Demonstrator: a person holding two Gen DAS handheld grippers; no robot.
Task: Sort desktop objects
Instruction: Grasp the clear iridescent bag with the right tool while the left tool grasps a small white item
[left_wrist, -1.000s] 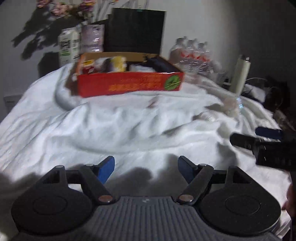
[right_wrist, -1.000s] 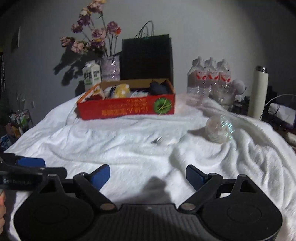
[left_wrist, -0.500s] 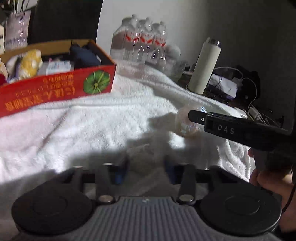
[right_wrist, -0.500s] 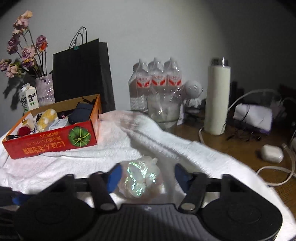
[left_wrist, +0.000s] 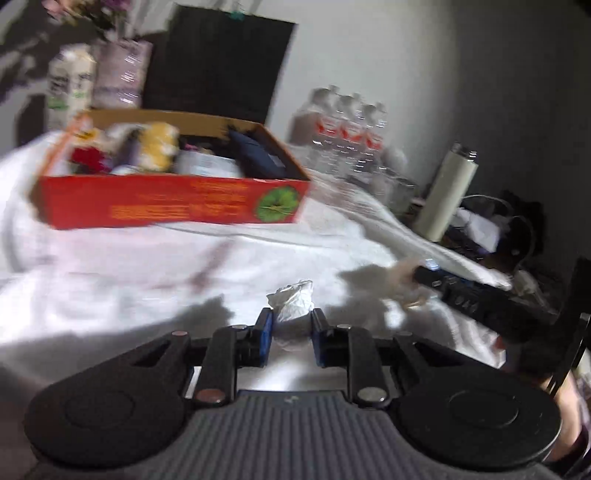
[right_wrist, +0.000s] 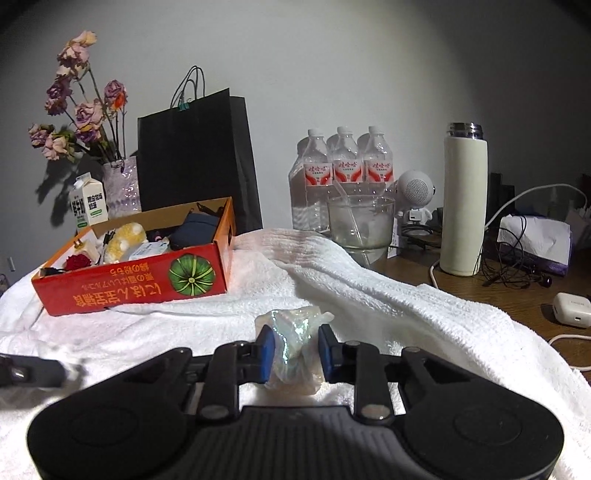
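Note:
My left gripper is shut on a small crumpled white wrapper just above the white towel. My right gripper is shut on a crumpled iridescent clear plastic wrapper over the towel. An open red cardboard box holding several items stands further back on the towel; it also shows in the right wrist view. The right gripper shows at the right of the left wrist view.
Behind the box stand a black paper bag, a milk carton and a vase of flowers. To the right are water bottles, a glass bowl, a white flask, cables and a charger on the wooden desk.
Both grippers moved in and closed: the left on the white wrapper, the right on the iridescent wrapper. The left view has swung back toward the box.

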